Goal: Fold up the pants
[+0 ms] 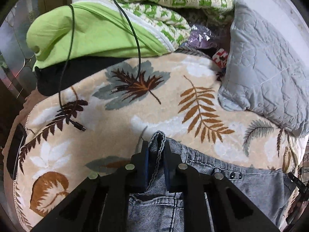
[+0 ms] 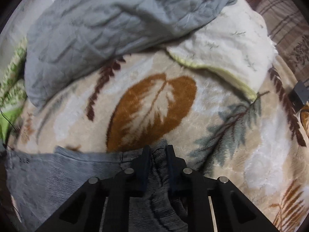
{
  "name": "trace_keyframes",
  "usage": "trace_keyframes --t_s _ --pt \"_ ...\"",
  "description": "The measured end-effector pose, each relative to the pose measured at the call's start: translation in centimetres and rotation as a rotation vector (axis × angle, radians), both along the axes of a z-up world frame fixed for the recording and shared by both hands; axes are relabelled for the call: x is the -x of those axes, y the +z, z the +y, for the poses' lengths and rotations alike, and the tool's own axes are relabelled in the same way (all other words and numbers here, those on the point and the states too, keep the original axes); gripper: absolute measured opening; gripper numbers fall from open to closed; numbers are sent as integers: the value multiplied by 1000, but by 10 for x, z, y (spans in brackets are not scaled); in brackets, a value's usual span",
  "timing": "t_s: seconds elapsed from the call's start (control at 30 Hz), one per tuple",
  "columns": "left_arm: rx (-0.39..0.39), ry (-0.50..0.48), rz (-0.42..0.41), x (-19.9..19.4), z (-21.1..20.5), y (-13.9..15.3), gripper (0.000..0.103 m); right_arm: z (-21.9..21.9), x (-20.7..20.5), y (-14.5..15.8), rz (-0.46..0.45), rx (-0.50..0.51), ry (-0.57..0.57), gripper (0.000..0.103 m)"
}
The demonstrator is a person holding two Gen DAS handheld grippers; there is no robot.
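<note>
Pants pinched in left tool, seemingly right tool too.

- I see the pants: faded grey-blue ribbed denim, with dark snaps along the waistband.
- The waistband stretches sideways, one bunched fold upright at each end.
- They lie low on a leaf-patterned blanket.
</note>
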State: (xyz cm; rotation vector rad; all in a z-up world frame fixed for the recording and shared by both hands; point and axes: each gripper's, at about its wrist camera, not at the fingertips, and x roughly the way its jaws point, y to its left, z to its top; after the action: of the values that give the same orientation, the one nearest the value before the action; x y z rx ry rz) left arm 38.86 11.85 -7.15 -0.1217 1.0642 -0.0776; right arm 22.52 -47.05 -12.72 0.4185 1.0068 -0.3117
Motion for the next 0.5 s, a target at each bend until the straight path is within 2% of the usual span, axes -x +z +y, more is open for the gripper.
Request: trace_keyframes --t_s 0.27,0.5 --pt "57 3 -71 34 13 38 13 2 30 57 -169 -34 -20 17" --pt "123 -13 -144 89 40 73 13 18 80 114 -344 -53 -25 17"
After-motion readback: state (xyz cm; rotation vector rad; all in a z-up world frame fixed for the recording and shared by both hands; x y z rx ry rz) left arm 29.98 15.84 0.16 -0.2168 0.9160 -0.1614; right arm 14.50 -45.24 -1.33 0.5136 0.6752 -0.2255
